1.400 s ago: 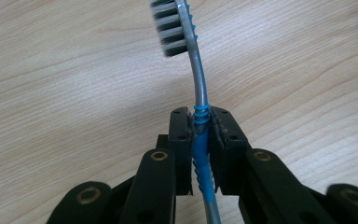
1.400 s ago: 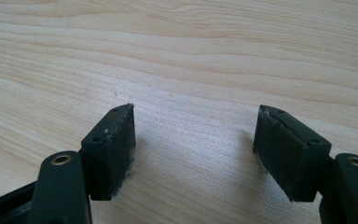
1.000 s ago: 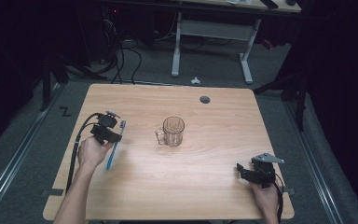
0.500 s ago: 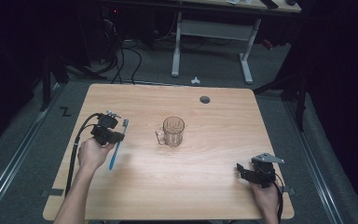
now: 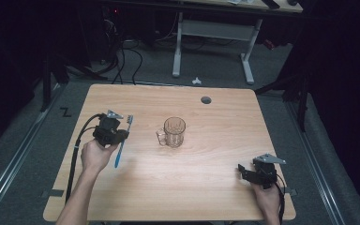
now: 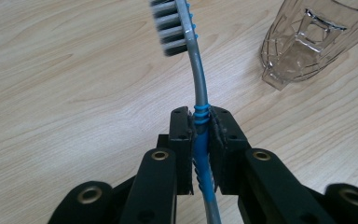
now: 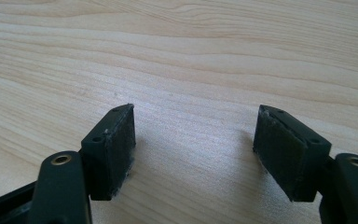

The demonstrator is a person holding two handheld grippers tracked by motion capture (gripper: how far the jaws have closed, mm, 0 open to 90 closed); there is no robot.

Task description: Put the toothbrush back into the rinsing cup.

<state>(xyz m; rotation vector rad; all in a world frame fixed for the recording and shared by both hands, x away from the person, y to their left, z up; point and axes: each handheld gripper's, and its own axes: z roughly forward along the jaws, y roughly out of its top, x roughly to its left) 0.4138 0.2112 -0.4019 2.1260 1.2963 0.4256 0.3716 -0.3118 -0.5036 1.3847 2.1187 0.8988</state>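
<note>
Blue toothbrush point(image 6: 199, 121) is up off the table, bristles forward, clamped mid-handle in the left gripper point(image 5: 115, 133), just left of the clear glass mug point(image 5: 173, 132). Right gripper point(image 5: 253, 174) rests low at the table's near-right, jaws wide apart, nothing between them.

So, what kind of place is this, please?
Probably a lab or workshop rigged for recording, not a home: a bare wooden table on grey carpet, cables on the floor behind it, another desk's metal legs beyond. A toothbrush and clear mug look like props.
</note>
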